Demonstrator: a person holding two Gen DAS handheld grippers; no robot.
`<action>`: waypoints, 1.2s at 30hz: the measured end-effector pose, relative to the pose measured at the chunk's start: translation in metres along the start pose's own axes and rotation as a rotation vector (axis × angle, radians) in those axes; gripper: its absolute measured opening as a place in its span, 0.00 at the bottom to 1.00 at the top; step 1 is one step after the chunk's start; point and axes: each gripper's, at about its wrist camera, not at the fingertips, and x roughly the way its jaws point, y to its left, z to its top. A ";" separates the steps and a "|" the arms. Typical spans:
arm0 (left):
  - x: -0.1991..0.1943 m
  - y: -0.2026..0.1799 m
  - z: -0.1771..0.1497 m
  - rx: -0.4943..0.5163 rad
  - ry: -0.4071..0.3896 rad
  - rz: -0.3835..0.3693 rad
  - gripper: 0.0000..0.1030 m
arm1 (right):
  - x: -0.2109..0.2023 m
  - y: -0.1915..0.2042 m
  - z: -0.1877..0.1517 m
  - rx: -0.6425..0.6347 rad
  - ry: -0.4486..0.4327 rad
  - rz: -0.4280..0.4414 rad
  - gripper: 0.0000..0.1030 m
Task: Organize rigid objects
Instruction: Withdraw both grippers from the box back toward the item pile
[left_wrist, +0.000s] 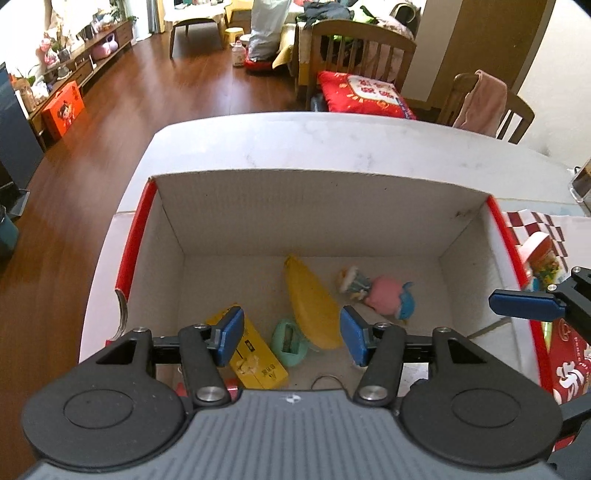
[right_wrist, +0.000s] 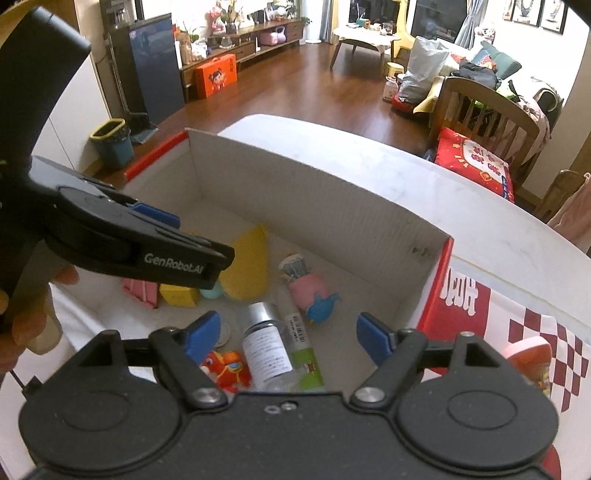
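Note:
An open cardboard box (left_wrist: 317, 199) with red outer walls sits on the white table; it also shows in the right wrist view (right_wrist: 332, 206). Inside lie a yellow banana toy (left_wrist: 312, 302), a yellow box (left_wrist: 255, 354), a teal sharpener (left_wrist: 288, 341) and a pink doll (left_wrist: 384, 295). The right wrist view adds a clear bottle (right_wrist: 266, 347), a green-labelled tube (right_wrist: 304, 354) and a red horse toy (right_wrist: 229, 371). My left gripper (left_wrist: 291, 338) is open and empty above the box. My right gripper (right_wrist: 290, 338) is open and empty above the bottle.
A pink-lidded jar (right_wrist: 530, 360) lies on a red-and-white checked cloth (right_wrist: 546, 332) right of the box. Wooden chairs with a red cushion (left_wrist: 364, 94) stand beyond the table. A bin (right_wrist: 110, 142) stands on the floor at left.

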 end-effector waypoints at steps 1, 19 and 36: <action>-0.003 -0.001 -0.001 0.002 -0.006 -0.001 0.55 | -0.004 -0.001 -0.001 0.004 -0.008 0.006 0.79; -0.067 -0.041 -0.016 0.034 -0.130 -0.029 0.63 | -0.088 -0.017 -0.032 0.006 -0.164 0.082 0.98; -0.094 -0.121 -0.039 0.086 -0.224 -0.111 0.74 | -0.145 -0.107 -0.098 0.129 -0.207 0.047 1.00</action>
